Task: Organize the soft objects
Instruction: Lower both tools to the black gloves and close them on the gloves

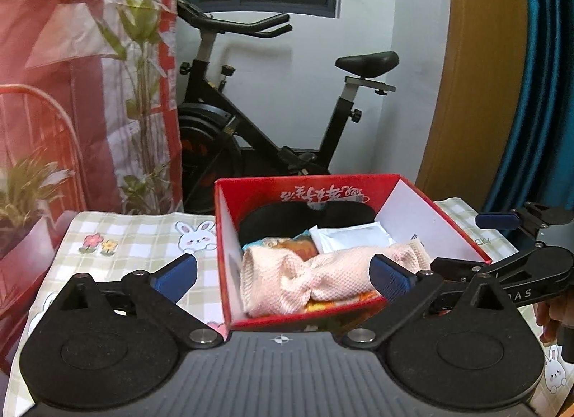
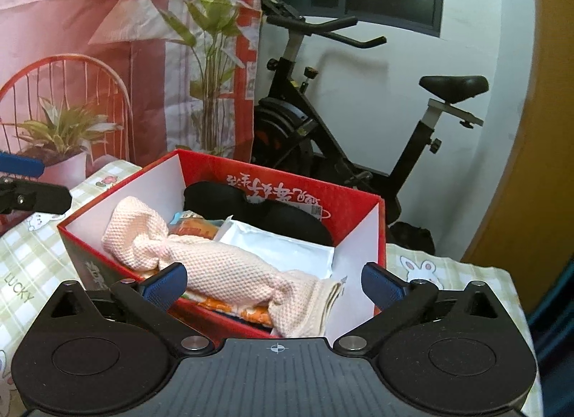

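Left gripper (image 1: 283, 279) and right gripper (image 2: 274, 286): jaws spread wide, holding nothing. Pink towel (image 1: 305, 279) lying loose in the red box (image 1: 462, 234) on the checked worktop (image 1: 118, 237), over a white packet (image 2: 280, 248).

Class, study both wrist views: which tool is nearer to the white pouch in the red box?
Right. The right tool faces the box end where the white pouch lies; the left tool faces the far end.
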### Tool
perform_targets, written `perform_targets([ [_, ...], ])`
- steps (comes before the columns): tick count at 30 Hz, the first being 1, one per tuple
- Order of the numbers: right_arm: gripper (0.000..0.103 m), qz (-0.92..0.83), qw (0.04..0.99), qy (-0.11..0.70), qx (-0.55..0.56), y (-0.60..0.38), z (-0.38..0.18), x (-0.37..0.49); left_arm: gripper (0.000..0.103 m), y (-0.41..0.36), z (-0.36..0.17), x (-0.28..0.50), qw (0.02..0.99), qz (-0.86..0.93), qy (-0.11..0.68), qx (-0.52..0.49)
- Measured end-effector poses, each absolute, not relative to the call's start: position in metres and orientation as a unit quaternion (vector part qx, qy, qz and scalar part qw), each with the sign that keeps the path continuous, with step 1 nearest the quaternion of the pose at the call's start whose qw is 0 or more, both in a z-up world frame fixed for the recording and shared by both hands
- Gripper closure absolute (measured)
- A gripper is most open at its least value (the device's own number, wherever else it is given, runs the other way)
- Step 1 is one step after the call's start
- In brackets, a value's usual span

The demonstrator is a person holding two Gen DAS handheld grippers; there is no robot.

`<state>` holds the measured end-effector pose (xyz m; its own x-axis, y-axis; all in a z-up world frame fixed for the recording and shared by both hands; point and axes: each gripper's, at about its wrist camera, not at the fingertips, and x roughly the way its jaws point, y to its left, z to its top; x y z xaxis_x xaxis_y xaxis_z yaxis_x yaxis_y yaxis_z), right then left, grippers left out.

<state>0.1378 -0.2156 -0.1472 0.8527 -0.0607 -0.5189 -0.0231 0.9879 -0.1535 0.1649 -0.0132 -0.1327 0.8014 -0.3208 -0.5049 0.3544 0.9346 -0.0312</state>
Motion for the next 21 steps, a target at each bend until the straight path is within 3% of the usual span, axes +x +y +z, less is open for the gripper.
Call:
perform_targets([
  [21,0.001,-0.034,0.963,0.265,-0.038,-0.220,-0.192,0.096,0.000,-0.019,-0.172,0.127,0.941,-0.159,0.296,0.035],
])
